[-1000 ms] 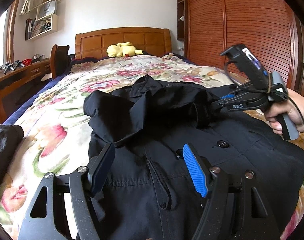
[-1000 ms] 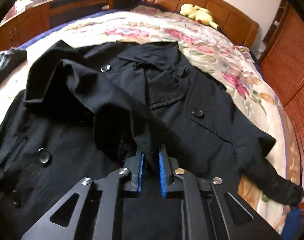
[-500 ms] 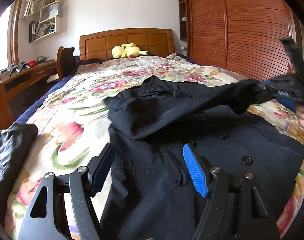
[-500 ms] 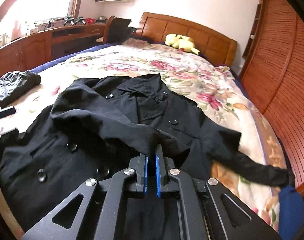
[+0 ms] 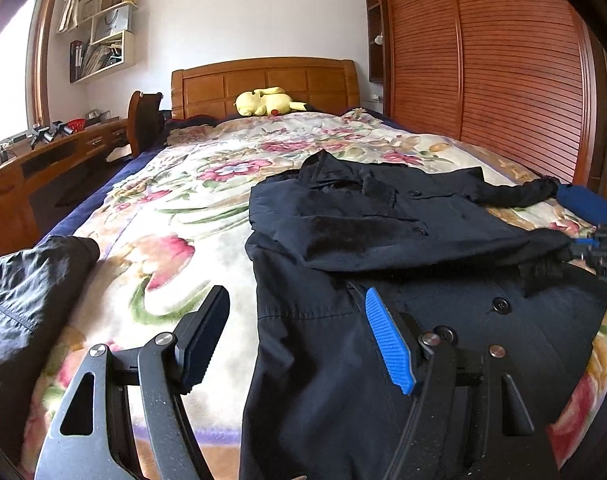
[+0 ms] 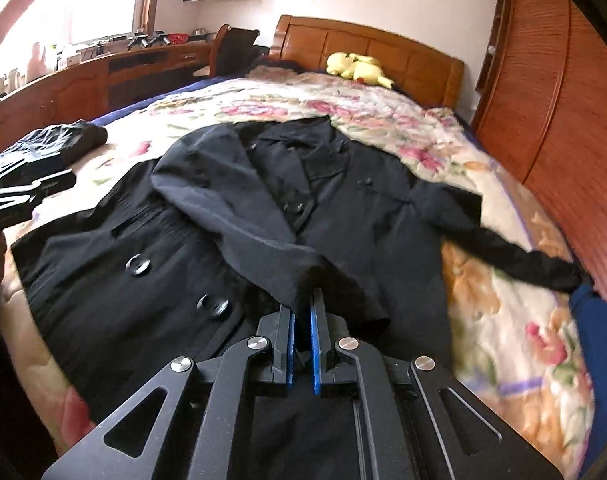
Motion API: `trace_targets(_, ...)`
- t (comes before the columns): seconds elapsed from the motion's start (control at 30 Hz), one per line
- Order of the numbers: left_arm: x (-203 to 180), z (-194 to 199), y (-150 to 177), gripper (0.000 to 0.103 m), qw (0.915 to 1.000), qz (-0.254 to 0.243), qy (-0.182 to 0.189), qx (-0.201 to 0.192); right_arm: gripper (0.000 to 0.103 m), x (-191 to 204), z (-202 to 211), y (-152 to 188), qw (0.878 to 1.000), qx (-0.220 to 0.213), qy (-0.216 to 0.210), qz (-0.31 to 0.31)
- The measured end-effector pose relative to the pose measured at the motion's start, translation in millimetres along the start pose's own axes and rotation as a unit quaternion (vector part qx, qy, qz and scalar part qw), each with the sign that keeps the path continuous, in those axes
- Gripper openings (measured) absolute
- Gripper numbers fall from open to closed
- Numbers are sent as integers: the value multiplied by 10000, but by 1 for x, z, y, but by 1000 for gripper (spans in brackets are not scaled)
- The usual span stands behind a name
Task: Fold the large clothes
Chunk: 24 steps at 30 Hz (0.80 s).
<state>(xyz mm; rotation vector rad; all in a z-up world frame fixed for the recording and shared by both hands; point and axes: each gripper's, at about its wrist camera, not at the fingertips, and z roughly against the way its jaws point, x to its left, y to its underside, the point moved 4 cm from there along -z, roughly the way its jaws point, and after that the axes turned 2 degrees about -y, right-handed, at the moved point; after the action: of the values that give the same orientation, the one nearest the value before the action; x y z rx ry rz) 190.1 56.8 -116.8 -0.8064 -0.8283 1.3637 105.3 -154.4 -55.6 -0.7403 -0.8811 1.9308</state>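
Note:
A large black buttoned coat [image 5: 383, 264] [image 6: 151, 248] lies front-up on the floral bedspread [image 5: 175, 216] [image 6: 503, 320]. My right gripper [image 6: 302, 300] is shut on the cuff of one sleeve [image 6: 263, 224], which stretches across the coat's chest; in the left wrist view this gripper [image 5: 599, 248] shows at the right edge with the sleeve [image 5: 423, 248] pulled toward it. The other sleeve [image 6: 515, 256] trails toward the bed's right edge. My left gripper [image 5: 299, 328] hovers open over the coat's left hem edge, nothing between its fingers.
A second dark garment [image 5: 27, 300] [image 6: 59, 140] lies bunched at the bed's left side. A yellow plush toy [image 5: 263, 102] [image 6: 357, 68] rests by the wooden headboard. A wooden desk [image 5: 43, 168] runs along the left; slatted wardrobe doors [image 5: 483, 80] stand on the right.
My right gripper has dragged the sleeve rightward across the coat, flattening the bunched fabric. The left gripper has drifted left toward the coat's edge, still open.

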Motion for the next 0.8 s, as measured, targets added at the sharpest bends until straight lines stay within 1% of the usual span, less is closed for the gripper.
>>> trace_targets(0.1,1,-1,0,72,10000,-12,55,22,6,11,-1,6,9998,147,-93,12)
trace_targets(0.17,0,-2,0,72,10000,-30,78,41,6,16,-4,9,9991,330,-242,-82)
trace_targets(0.27,1,-3,1,72,9999,-49,122,74,6,21,-7,13,9979,471,-404,-169)
trace_targets(0.4,3,-1,2,72,9998,1,179,108,6,30,-9,18,9968,629,-486,-95)
trace_targets(0.53,7,2,1,72,9997,62,200,93,6,30,-4,13,9968,591,-532,-113)
trace_targets(0.7,10,2,1,72,9997,101,196,100,11,26,19,-1,9978,322,-544,-193)
trace_targets(0.8,11,2,1,72,9996,143,212,99,12,26,34,-10,9984,179,-541,-38)
